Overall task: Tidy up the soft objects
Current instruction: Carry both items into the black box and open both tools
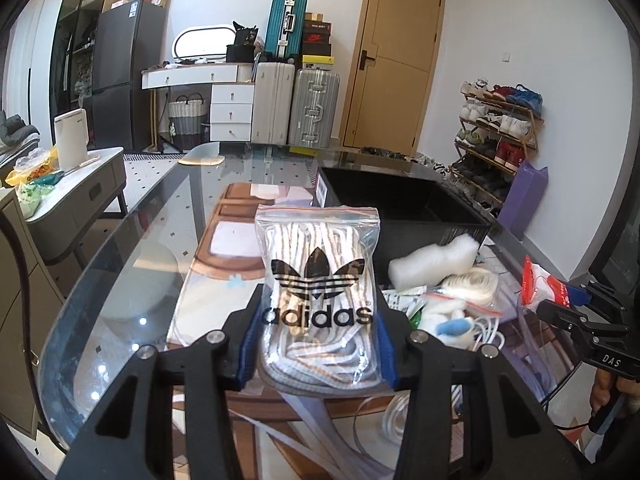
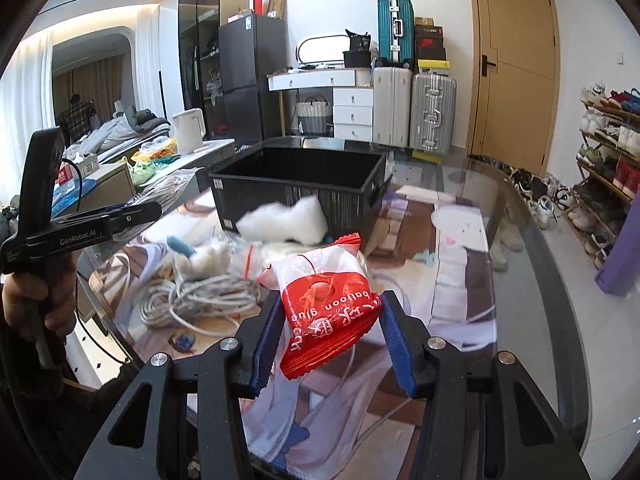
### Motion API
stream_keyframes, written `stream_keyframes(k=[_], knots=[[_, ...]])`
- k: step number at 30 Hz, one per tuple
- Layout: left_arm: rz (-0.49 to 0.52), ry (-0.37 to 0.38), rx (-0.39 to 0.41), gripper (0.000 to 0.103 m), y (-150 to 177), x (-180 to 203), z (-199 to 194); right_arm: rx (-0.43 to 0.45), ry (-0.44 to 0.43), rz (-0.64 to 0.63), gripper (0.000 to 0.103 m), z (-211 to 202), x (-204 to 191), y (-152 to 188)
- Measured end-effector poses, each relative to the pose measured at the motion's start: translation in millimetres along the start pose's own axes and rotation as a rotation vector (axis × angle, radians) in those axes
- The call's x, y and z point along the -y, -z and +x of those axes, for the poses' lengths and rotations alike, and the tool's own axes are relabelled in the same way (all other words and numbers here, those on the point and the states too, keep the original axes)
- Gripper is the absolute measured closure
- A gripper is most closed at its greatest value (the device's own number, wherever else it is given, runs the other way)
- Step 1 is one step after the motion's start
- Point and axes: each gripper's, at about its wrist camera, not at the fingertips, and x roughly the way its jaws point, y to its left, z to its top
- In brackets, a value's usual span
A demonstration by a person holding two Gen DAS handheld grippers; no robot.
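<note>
Ahead, black bin (image 2: 296,188) rim, bare glass table (image 1: 132,248) leftward; jaws clamping lace bag (image 1: 316,304) and red packet (image 2: 328,312).

Both wrist views look forward and downward, close over the glass table (image 1: 120,264), sharing the black bin (image 2: 296,196).

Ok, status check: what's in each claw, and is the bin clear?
Left claw shut on adidas lace bag. Right claw shut on red balloon glue packet. Black bin looks empty; white foam piece lies before it.
</note>
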Motion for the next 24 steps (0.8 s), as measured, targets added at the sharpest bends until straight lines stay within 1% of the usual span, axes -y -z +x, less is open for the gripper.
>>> stream_keyframes(k=[7,12,15,24], knots=[[0.024,0.018,0.018,0.057,-13,10,-5,0.003,-0.005,-0.009,0.054,1,-4,-17],[0.065,0.045,0.02,0.057,-27,24,-8,0.012,-0.008,-0.017,0.054,1,-8,-34],[0.072,0.059,0.028,0.057,-32,26,-11,0.02,-0.008,-0.022,0.054,2,-10,-45],[0.086,0.047,0.028,0.057,-53,33,-1,0.038,-0.021,-0.036,0.054,7,-12,-73]])
